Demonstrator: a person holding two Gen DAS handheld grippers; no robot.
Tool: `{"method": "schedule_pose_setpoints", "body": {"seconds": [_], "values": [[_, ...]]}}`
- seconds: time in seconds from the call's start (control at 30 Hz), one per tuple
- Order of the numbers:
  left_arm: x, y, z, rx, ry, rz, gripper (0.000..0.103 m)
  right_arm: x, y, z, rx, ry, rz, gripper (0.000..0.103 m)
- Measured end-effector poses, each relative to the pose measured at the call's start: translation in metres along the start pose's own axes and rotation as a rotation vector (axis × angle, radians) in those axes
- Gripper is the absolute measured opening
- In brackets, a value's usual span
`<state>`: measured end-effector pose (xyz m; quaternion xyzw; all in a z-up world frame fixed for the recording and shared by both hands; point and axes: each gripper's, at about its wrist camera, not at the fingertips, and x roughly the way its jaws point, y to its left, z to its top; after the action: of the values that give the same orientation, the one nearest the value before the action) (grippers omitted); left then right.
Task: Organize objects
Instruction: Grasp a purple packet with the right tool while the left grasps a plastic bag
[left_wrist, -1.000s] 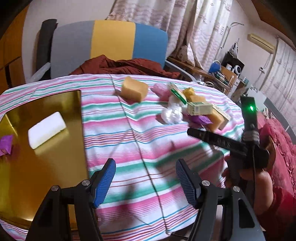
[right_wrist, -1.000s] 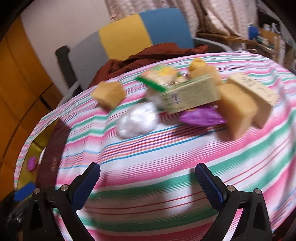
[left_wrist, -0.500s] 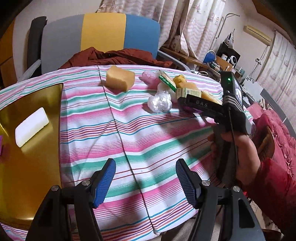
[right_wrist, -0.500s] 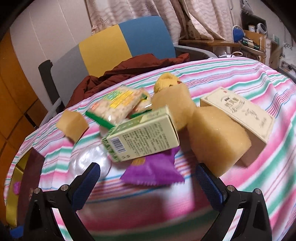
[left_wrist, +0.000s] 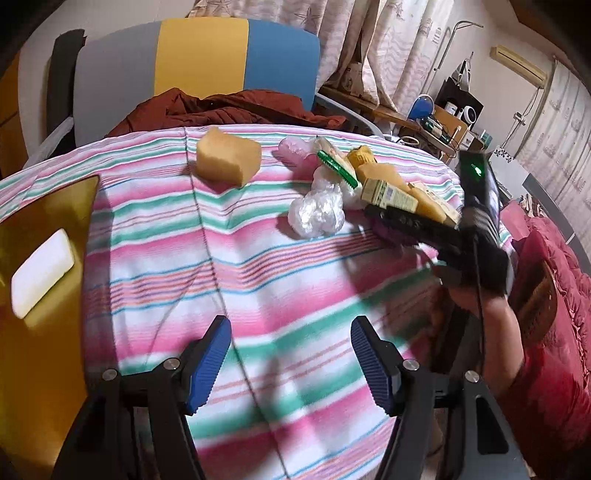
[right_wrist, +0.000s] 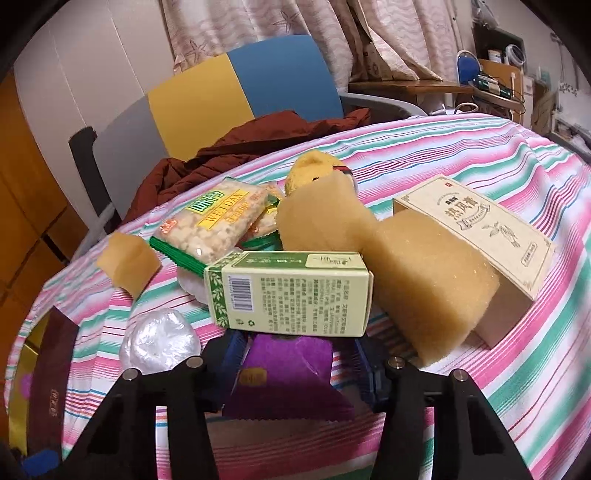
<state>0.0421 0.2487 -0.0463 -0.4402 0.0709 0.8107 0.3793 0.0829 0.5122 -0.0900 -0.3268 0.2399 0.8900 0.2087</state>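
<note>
My right gripper (right_wrist: 299, 354) is low over the striped tablecloth (right_wrist: 498, 387), its jaws closing on a purple snack packet (right_wrist: 288, 380) with both blue pads at the packet's edges. Just beyond lies a green carton (right_wrist: 291, 291), partly over the packet. Around it are yellow sponges (right_wrist: 428, 291), a beige box (right_wrist: 476, 232), a peanut-snack bag (right_wrist: 214, 225) and a crumpled clear plastic ball (right_wrist: 159, 343). My left gripper (left_wrist: 290, 332) hangs open and empty above bare cloth, well short of the pile. A gold tray (left_wrist: 44, 332) at the left holds a white bar (left_wrist: 40, 273).
One sponge (left_wrist: 227, 160) lies apart near the table's far edge. A grey, yellow and blue chair (left_wrist: 199, 62) with a red-brown garment (left_wrist: 221, 110) stands behind the table. A person's hand (left_wrist: 491, 321) and red sleeve hold the right gripper at the right side.
My right gripper has moved in to the pile and its wide-open jaws have narrowed around the purple packet. My left gripper has drifted right, away from the tray, still open.
</note>
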Motion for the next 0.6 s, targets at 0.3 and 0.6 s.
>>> {"method": "schedule_pose_setpoints", "body": {"seconds": [0.3, 0.6], "values": [[0.039, -0.005, 0.040, -0.031, 0.001, 0.027, 0.068, -0.013, 0.006, -0.020, -0.046, -0.025, 0.101, 0.053], [0.077, -0.015, 0.079, -0.031, -0.002, 0.035, 0.070, -0.022, -0.003, -0.029, 0.022, -0.075, 0.042, 0.052]]}}
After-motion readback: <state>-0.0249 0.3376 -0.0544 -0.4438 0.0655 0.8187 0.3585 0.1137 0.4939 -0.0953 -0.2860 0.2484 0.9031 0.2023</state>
